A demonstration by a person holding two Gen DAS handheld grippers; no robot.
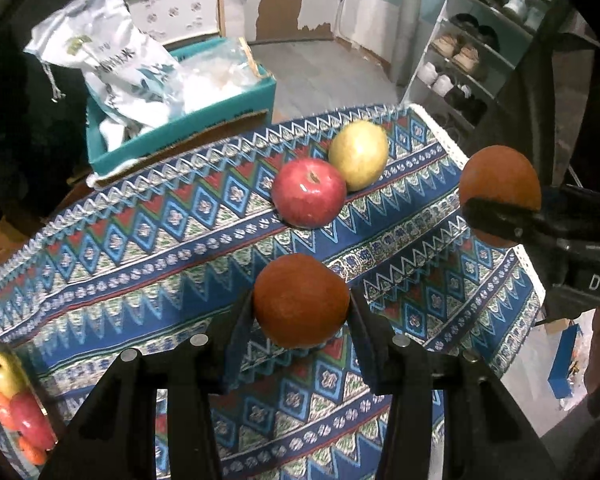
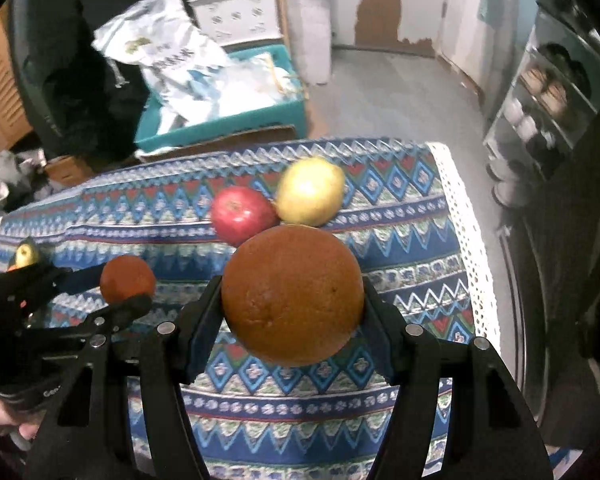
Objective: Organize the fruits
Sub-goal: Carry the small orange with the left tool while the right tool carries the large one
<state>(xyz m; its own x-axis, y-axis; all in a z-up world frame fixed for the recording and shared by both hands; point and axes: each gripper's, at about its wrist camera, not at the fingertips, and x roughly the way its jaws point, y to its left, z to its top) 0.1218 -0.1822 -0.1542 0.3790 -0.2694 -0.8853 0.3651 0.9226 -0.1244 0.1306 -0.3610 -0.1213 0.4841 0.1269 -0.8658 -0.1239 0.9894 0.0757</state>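
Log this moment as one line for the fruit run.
left gripper: shut on orange | right gripper: shut on second orange | red apple, yellow apple: touching, on patterned cloth

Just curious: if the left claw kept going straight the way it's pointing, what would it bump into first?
Probably the patterned tablecloth, the orange it grips landing first. The red apple sits farther ahead, but depth is hard to judge.

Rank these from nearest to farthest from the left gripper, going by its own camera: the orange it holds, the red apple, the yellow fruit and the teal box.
1. Orange: clamped between the left gripper fingers.
2. Red apple: on the patterned cloth just beyond.
3. Yellow fruit: behind the apple, touching it, near the far edge.
4. Teal box: past the table, upper left.
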